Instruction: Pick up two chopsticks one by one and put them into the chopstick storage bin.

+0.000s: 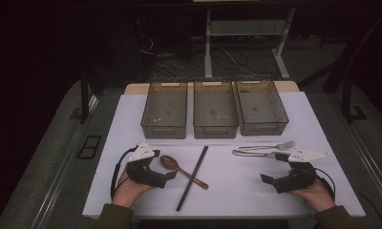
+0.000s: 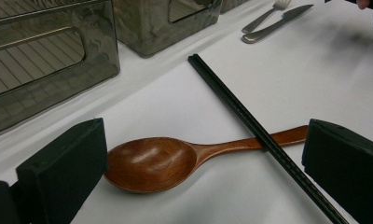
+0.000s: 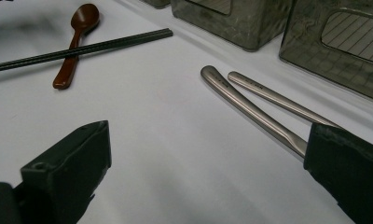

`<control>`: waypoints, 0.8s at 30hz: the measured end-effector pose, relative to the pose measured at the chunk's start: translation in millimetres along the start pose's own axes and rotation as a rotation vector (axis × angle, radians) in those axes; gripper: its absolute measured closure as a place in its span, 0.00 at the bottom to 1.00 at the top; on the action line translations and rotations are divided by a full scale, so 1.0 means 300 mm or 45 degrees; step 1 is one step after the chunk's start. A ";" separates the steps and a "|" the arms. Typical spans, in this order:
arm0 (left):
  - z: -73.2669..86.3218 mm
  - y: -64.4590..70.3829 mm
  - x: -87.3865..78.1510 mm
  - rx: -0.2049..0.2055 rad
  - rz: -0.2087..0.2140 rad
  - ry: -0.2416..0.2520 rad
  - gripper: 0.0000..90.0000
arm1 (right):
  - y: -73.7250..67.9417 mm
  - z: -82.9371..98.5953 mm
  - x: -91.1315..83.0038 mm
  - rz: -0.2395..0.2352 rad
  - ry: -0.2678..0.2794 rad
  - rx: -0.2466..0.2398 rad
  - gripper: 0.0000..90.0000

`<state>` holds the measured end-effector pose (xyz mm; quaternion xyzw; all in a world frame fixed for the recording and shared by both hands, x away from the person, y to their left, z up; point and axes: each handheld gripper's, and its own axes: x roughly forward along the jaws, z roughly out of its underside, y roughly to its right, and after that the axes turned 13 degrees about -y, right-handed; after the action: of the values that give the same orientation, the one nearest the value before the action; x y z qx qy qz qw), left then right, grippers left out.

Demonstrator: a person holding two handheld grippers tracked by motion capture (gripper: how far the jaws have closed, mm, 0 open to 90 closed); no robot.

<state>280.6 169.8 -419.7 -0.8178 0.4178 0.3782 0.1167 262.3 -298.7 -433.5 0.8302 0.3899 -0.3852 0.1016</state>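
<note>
Left gripper view showed the left gripper [image 2: 198,163] spread wide around the wooden spoon [image 2: 175,158], chopsticks [image 2: 250,121] crossing its handle; right gripper [image 3: 208,172] likewise gaped, empty.

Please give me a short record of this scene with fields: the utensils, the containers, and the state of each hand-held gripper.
surface: white table
containers: three smoky transparent bins in a row at the far side, nothing visible inside
wooden spoon: lies flat, chopsticks across its handle
black chopsticks: a pair, side by side
metal fork and knife: lie side by side, before the right bin
left hand-held gripper: open, near the spoon
right hand-held gripper: open, near the knife handle
</note>
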 end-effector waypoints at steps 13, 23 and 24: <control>-0.021 0.013 0.015 0.002 -0.015 -0.019 0.00 | 0.000 -0.002 0.001 0.000 -0.006 0.007 0.00; -0.066 0.029 0.058 0.009 -0.026 -0.039 0.03 | -0.001 -0.004 0.005 -0.003 -0.011 0.010 0.00; -0.070 0.030 0.063 0.013 -0.028 -0.043 0.04 | -0.001 -0.004 0.006 -0.002 -0.013 0.009 0.00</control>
<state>291.5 142.2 -417.7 -0.8153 0.4087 0.3885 0.1319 263.5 -297.1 -433.8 0.8283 0.3887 -0.3910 0.1002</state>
